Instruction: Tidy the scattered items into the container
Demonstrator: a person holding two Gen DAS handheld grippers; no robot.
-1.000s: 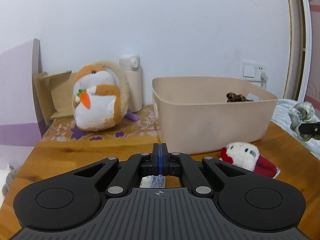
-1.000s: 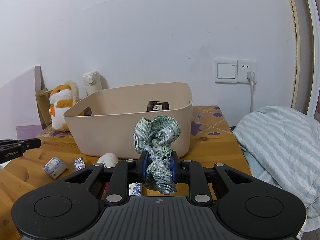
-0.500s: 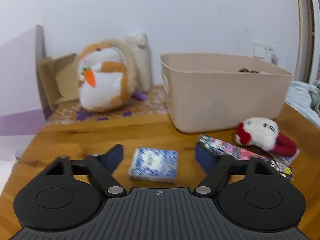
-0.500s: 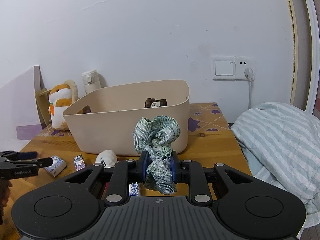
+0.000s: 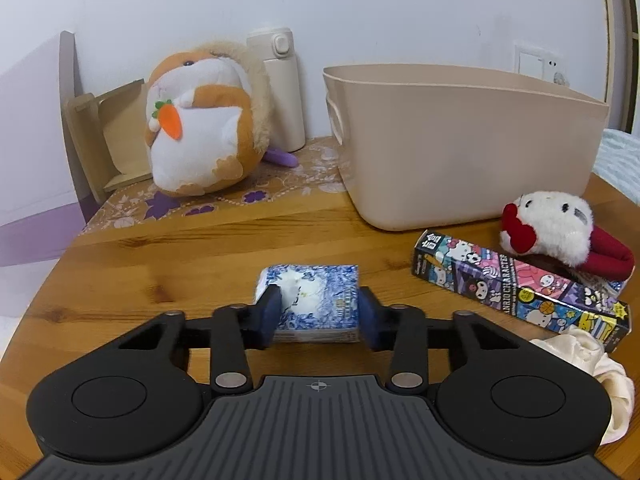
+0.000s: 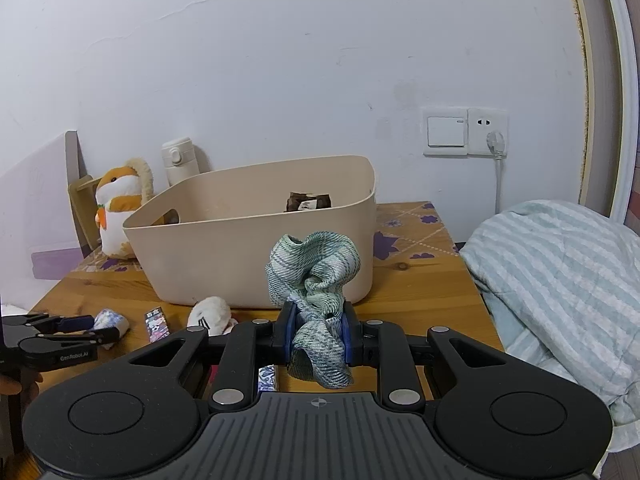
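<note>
My left gripper (image 5: 318, 312) has its blue pads on both sides of a blue-and-white tissue pack (image 5: 312, 296) that lies on the wooden table; the left pad touches the pack. It also shows in the right wrist view (image 6: 76, 326) with the pack (image 6: 110, 320). My right gripper (image 6: 318, 334) is shut on a green plaid scrunchie (image 6: 314, 272) and holds it in front of the beige bin (image 6: 256, 240). The bin (image 5: 460, 144) holds a dark item (image 6: 308, 202).
A Sanrio box (image 5: 520, 288), a white-and-red plush (image 5: 556, 228) and a cream scrunchie (image 5: 600, 376) lie right of the pack. A hamster plush (image 5: 200, 120) and a bottle (image 5: 280, 88) stand at the back left. A striped blanket (image 6: 560, 280) lies to the right.
My left gripper opened from shut, dropped toward the table and now closes around the tissue pack. My right gripper keeps the scrunchie and has barely moved.
</note>
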